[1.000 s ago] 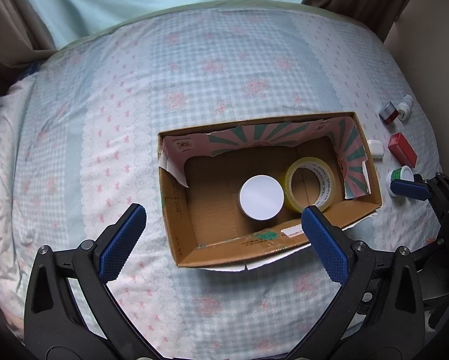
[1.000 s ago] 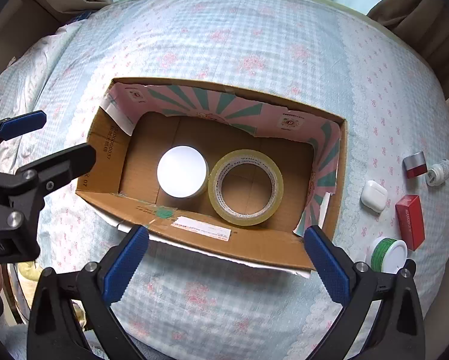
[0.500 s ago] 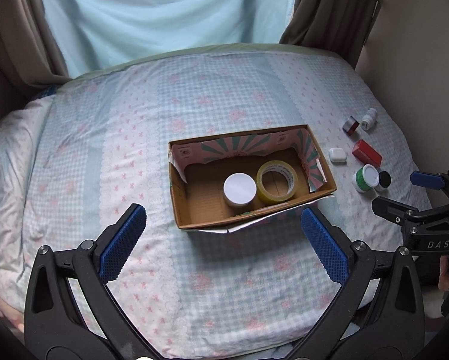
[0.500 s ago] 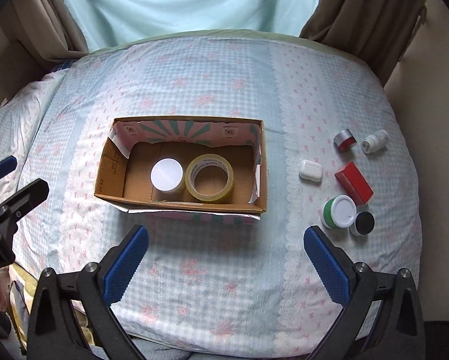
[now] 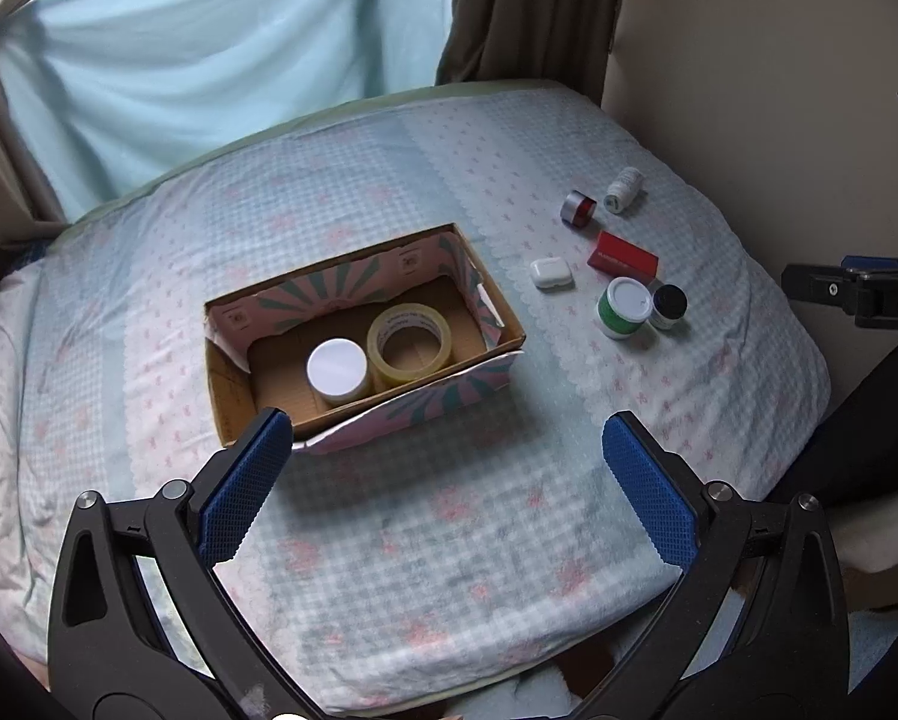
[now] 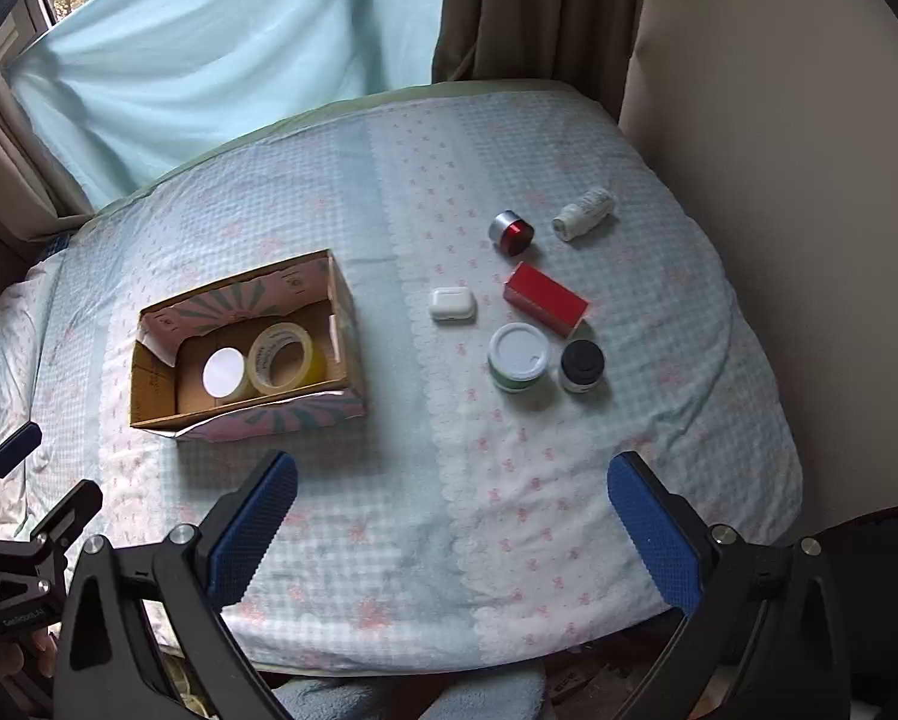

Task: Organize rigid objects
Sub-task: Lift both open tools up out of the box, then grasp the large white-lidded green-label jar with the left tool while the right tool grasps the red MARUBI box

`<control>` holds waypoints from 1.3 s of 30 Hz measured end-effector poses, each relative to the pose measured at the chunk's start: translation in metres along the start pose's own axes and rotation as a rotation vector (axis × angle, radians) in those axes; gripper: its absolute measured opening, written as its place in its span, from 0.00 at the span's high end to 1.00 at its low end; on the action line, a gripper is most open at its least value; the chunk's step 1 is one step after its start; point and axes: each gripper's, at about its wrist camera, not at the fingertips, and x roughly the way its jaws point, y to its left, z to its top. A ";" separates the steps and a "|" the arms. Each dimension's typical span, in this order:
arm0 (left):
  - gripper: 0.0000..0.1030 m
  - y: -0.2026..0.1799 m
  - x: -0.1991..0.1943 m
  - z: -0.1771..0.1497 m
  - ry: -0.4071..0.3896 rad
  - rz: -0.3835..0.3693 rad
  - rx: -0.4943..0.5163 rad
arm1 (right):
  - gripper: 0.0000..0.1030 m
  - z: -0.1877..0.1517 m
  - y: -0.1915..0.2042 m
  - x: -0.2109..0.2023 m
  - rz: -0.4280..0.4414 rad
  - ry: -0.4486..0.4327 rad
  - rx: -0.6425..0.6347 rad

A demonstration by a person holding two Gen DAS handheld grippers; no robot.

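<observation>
An open cardboard box point(image 5: 236, 402) point(image 6: 149, 384) sits on the bed and holds a white-lidded jar point(image 5: 336, 367) point(image 6: 223, 373) and a roll of clear tape point(image 5: 410, 343) point(image 6: 280, 355). To its right on the bedspread lie a white earbud case point(image 6: 452, 304), a red box point(image 6: 545, 298), a green jar with a white lid point(image 6: 518, 355), a small black-capped jar point(image 6: 581, 365), a red and silver tin point(image 6: 511, 232) and a small white bottle point(image 6: 583, 213). My left gripper point(image 5: 446, 450) is open and empty, held above the bed in front of the box. My right gripper point(image 6: 452, 492) is open and empty, in front of the loose objects.
The bed has a pale blue checked cover point(image 5: 425, 540) with pink flowers. A light blue curtain point(image 6: 221, 48) and brown drapes point(image 6: 539, 6) hang behind it. A beige wall point(image 6: 779, 120) borders the right side. The bed's front edge drops off near both grippers.
Both grippers have pulled up and back from over the box, so the whole bed shows. The box's contents and the loose objects have not moved.
</observation>
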 end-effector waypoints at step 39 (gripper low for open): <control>0.00 -0.240 0.342 0.046 0.204 0.066 0.196 | 0.00 0.132 -0.124 0.310 0.166 0.222 -0.634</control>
